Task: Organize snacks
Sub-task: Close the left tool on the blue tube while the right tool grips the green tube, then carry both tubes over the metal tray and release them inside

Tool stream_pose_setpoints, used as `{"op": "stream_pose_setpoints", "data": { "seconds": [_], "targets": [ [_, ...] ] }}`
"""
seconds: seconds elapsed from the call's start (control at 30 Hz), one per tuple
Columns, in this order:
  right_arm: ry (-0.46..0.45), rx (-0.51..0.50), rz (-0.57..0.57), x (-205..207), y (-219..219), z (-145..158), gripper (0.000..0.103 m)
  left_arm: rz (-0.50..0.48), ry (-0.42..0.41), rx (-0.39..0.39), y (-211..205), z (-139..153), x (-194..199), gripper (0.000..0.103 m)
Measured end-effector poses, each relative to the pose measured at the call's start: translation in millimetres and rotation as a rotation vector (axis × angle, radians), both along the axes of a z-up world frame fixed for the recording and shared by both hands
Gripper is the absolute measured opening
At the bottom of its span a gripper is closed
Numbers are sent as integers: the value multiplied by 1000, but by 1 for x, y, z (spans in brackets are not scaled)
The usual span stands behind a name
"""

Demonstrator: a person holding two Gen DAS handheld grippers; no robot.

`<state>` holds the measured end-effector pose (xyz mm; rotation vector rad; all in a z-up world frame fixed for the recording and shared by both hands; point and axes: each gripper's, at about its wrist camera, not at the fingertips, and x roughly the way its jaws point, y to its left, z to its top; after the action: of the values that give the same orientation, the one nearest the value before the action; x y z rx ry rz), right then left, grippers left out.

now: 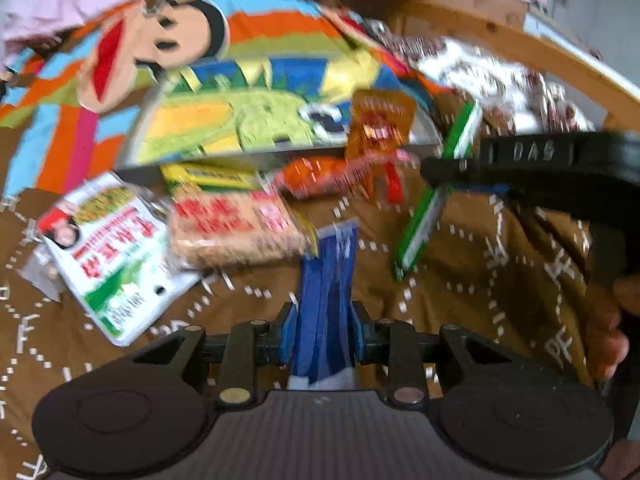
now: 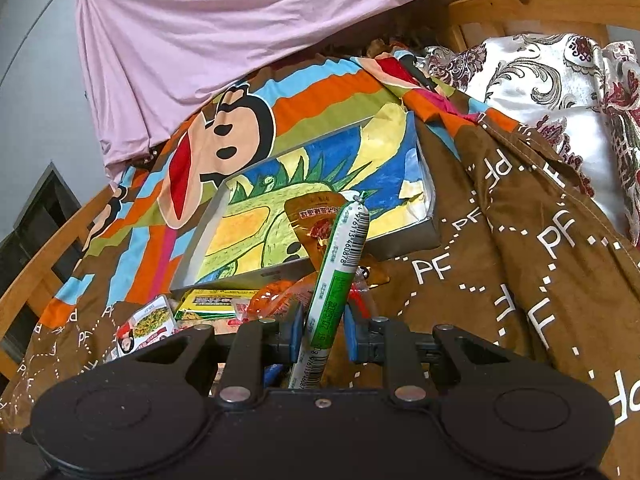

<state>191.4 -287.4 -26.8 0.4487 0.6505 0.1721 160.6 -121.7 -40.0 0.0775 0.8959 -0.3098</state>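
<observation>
My left gripper (image 1: 324,332) is shut on a blue packet (image 1: 328,276) that stands up between its blue pads, just above the brown blanket. My right gripper (image 2: 322,336) is shut on a green and white sausage stick (image 2: 340,264), tilted up over the front rim of a shallow grey box (image 2: 400,240) with a cartoon picture inside. In the left wrist view the right gripper (image 1: 448,170) and its sausage stick (image 1: 420,224) are at the right. A brown-orange sachet (image 2: 308,216) lies in the box. The left wrist view is blurred.
In front of the box lie a white and green packet (image 1: 116,256), a tan cracker pack (image 1: 232,228), a yellow-green carton (image 1: 212,178) and an orange packet (image 1: 316,176). A floral pillow (image 2: 560,92), pink cloth (image 2: 240,32) and wooden bed frame (image 2: 540,4) ring the blanket (image 2: 500,280).
</observation>
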Motion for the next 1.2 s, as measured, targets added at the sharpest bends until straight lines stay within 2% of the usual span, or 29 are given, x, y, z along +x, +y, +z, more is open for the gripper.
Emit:
{"op": "stream_pose_setpoints", "data": {
  "seconds": [0.1,0.3,0.4,0.5,0.7,0.9,1.2],
  "targets": [
    [1,-4,0,1,0,0,23,-13,55,12,-2,-11,10,33],
    [-9,-5,-3,3,-1,0,23,-1,90,-13,-6,-19,26,34],
    [-22,1,-9,1,-4,2,23,-4,78,-6,-7,-15,25,27],
    [-40,8,-17,0,-7,5,23,-3,64,10,-9,-7,19,24],
    [-97,2,-54,-7,-14,16,23,-9,18,3,-10,13,2,23],
    [-158,-19,-111,-7,-23,23,21,28,-80,-50,-9,36,-5,23],
    [-281,-57,-174,13,-39,31,18,91,-191,-103,-6,57,36,23]
  ]
}}
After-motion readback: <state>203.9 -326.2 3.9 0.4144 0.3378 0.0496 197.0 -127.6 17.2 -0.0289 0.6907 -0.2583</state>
